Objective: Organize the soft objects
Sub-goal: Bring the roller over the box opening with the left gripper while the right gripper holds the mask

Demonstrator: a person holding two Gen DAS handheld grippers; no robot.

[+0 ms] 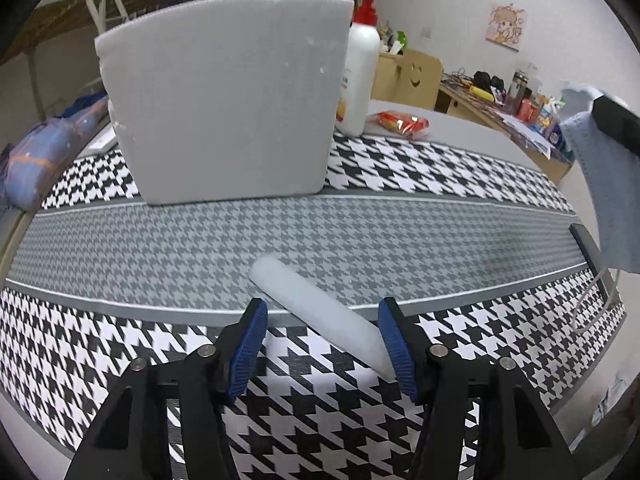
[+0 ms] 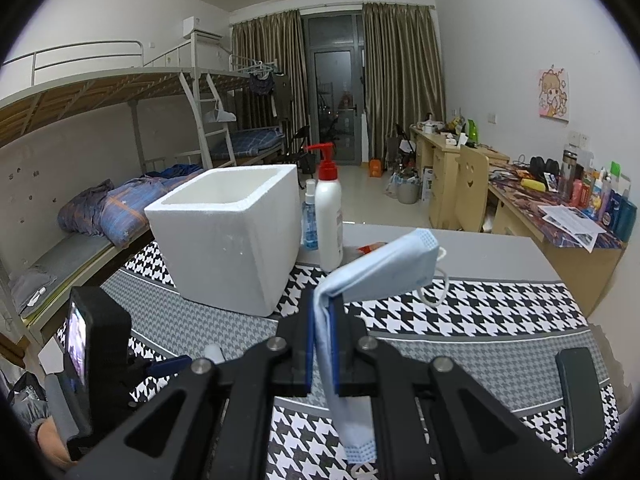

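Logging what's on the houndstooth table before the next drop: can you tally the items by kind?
Foam box: 1
White foam stick: 1
Blue face mask: 1
Pump bottle, white with red top: 1
Small clear spray bottle: 1
Red snack packet: 1
Dark phone: 1
Total: 7

Dorm room, shared type. Evidence: metal bunk bed (image 2: pixel 120 92) with ladder (image 2: pixel 208 120) and rumpled blue bedding (image 2: pixel 120 204) on the lower bunk along the left wall; row of light wooden desks (image 2: pixel 460 152) along the right wall, cluttered with bottles and papers; wooden chair (image 2: pixel 474 188) with a smiley cut-out. Far end: brown curtains (image 2: pixel 400 80) flanking a glass balcony door (image 2: pixel 334 92), wall air conditioner (image 2: pixel 202 30), clothes on hangers. Cartoon poster (image 2: pixel 554 94) on the wall. Work surface is a table with a houndstooth cloth (image 2: pixel 480 308).
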